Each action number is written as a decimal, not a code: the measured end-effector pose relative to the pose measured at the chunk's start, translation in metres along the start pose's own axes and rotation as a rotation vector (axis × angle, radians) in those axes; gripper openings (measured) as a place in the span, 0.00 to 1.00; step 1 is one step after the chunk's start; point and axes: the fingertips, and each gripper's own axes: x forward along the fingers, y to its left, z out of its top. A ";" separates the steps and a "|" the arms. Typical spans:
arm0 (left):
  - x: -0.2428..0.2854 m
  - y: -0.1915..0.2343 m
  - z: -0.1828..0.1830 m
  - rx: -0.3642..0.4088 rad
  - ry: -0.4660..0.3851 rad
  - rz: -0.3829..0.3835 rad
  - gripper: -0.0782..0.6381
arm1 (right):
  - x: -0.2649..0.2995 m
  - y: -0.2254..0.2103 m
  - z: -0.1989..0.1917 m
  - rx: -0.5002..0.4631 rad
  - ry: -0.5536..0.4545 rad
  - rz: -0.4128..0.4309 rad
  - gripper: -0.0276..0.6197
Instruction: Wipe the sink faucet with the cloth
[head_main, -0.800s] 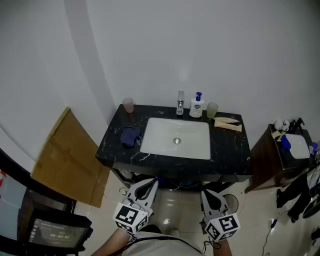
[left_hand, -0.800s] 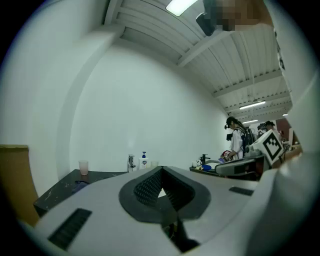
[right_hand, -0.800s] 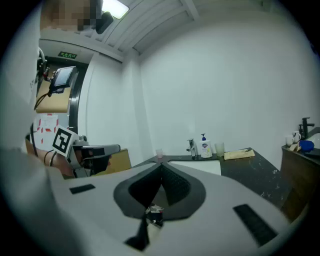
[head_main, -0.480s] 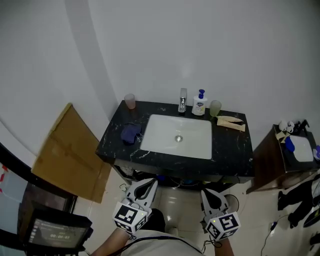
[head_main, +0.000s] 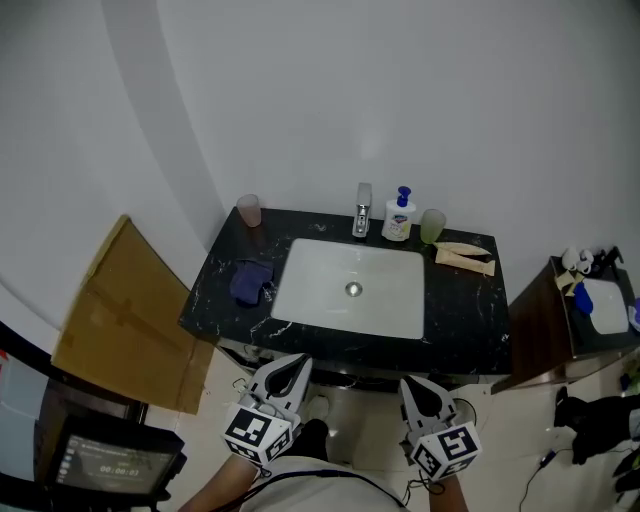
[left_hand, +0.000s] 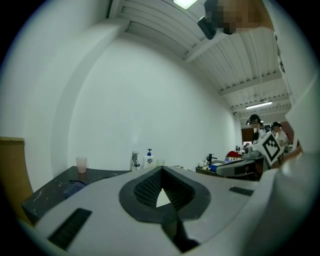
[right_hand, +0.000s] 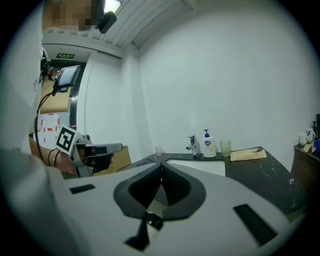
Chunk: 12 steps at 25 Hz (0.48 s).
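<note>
Our left gripper (head_main: 291, 368) and right gripper (head_main: 414, 388) are pale grey wedges with black ribbed pads (left_hand: 146, 189) lining the jaws. Each bears a white cube (head_main: 258, 432) printed with black squares, and we wear a white top (head_main: 310, 497).

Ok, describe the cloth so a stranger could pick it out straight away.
Find the black marble counter against the white wall, with the white rectangular basin sunk into it. On the counter to the left of the basin lies the cloth, a crumpled dark blue heap. It is the only soft, dark blue thing there; the pink cup behind it stands upright in the corner.
</note>
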 end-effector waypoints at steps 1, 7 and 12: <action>0.009 0.007 0.002 -0.003 -0.001 -0.004 0.11 | 0.008 -0.005 0.002 0.003 0.002 -0.007 0.05; 0.061 0.048 0.009 0.019 0.002 -0.060 0.11 | 0.062 -0.036 0.017 -0.001 0.011 -0.056 0.05; 0.106 0.088 0.014 0.012 0.013 -0.120 0.11 | 0.122 -0.055 0.041 -0.010 0.004 -0.092 0.05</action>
